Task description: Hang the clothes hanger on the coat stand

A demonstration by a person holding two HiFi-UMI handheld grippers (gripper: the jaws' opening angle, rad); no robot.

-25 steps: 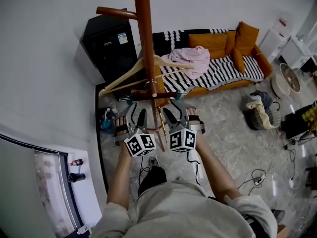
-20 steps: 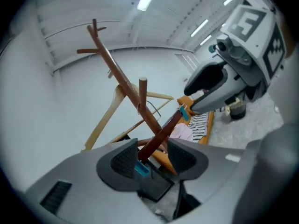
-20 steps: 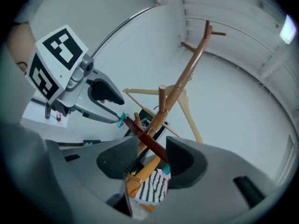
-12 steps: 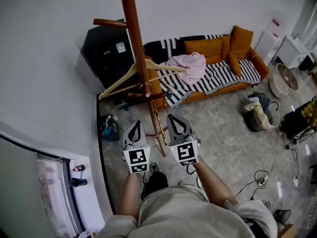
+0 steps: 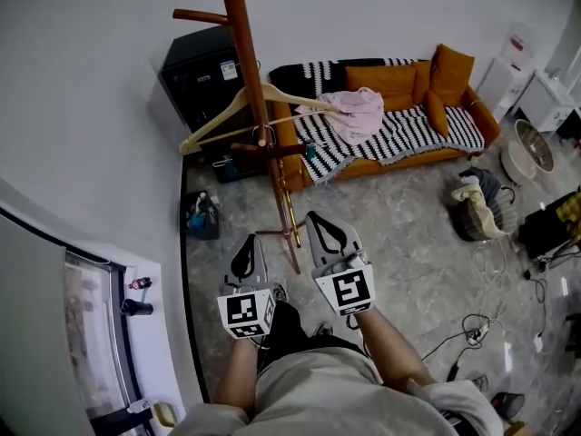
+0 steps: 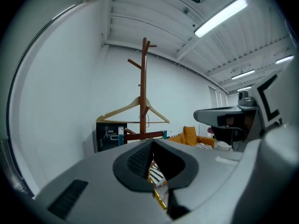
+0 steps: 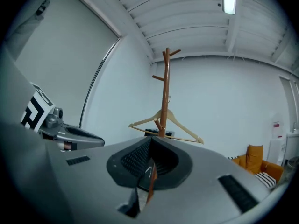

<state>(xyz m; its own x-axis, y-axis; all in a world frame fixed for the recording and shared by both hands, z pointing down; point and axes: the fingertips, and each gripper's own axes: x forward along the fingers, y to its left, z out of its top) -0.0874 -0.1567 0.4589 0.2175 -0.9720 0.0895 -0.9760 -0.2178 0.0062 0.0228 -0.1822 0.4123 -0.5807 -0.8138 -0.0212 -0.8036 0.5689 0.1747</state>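
The wooden clothes hanger hangs by its hook on a lower peg of the brown coat stand, tilted down to the left. Both grippers are held apart from it, near the person's body, pointing towards the stand. My left gripper is shut with nothing between its jaws, which have just been closing. My right gripper is likewise shut and empty after closing. From the left gripper view the hanger and stand show well beyond the gripper. The right gripper view shows the hanger ahead of the gripper.
A black cabinet stands against the wall behind the stand. An orange sofa with a striped cover and a pink cloth lies to the right. A small blue item, a bundle of clothes and cables are on the stone floor.
Both grippers drew back from the coat stand towards the person and rolled upright. Their jaws went from open to shut. The hanger stayed on the stand.
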